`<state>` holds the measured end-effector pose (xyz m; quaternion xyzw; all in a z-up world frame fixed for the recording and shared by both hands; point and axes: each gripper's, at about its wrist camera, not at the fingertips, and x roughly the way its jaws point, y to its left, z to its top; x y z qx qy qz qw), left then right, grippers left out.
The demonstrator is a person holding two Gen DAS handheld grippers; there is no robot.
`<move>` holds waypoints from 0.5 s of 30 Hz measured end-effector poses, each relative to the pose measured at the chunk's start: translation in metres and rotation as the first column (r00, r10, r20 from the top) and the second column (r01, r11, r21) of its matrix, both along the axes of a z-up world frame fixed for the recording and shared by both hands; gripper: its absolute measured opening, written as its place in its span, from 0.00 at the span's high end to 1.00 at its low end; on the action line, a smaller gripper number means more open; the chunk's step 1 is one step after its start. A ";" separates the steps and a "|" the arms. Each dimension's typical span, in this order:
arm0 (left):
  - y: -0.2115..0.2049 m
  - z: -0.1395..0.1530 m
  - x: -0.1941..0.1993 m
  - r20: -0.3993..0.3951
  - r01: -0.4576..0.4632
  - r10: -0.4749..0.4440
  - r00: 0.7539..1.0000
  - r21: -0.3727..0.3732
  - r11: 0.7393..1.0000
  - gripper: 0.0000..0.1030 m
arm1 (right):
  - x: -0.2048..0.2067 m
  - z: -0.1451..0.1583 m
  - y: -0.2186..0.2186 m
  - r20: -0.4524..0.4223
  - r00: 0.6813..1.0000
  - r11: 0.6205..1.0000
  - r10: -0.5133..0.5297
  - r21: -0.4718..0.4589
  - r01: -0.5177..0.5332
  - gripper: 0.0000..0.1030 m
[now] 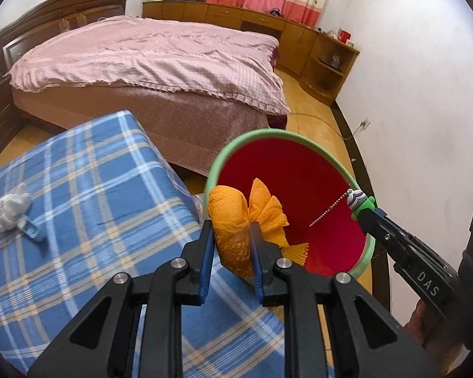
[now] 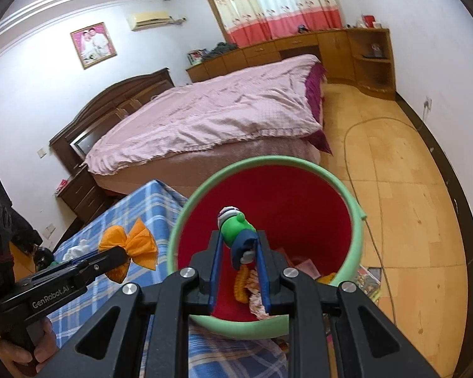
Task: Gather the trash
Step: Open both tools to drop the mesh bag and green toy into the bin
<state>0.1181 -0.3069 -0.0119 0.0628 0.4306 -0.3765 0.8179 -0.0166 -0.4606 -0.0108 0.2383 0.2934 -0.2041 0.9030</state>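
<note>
The right gripper [image 2: 238,245] has its jaws clamped on a small green figure toy [image 2: 235,225], held over the open mouth of the red bin [image 2: 302,204] with its green rim, where some crumpled trash [image 2: 249,286] lies at the bottom. To the left, the left gripper [image 2: 123,256] grips a crumpled orange wrapper [image 2: 132,245] above the blue plaid worktop [image 2: 142,208], just beside the bin's rim

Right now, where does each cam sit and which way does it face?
Left wrist: on left gripper, tilted down over bin and plaid cloth, shut on orange wad; right gripper shows.
Right wrist: on right gripper, over the bin, shut on green toy; left gripper and a hand show.
Shared: bin, bed, cloth, curtain.
</note>
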 end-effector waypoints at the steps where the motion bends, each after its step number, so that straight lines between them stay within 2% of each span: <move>1: -0.004 -0.003 0.000 -0.005 0.005 -0.005 1.000 0.006 1.000 0.79 | 0.000 -0.003 -0.003 -0.009 1.000 1.000 -0.005 0.004 0.005 0.78; 8: -0.024 -0.017 -0.002 -0.024 0.036 -0.035 0.999 0.041 0.998 0.79 | -0.003 -0.023 -0.018 -0.072 0.997 0.999 -0.036 0.029 0.038 0.78; 12: -0.031 -0.019 -0.006 -0.009 0.051 -0.051 0.999 0.046 0.998 0.79 | -0.003 -0.029 -0.022 -0.083 0.996 0.998 -0.035 0.042 0.039 0.78; 15: -0.033 -0.018 -0.009 -0.001 0.058 -0.058 0.998 0.043 0.997 0.74 | -0.004 -0.030 -0.024 -0.081 0.996 0.998 -0.036 0.049 0.040 0.78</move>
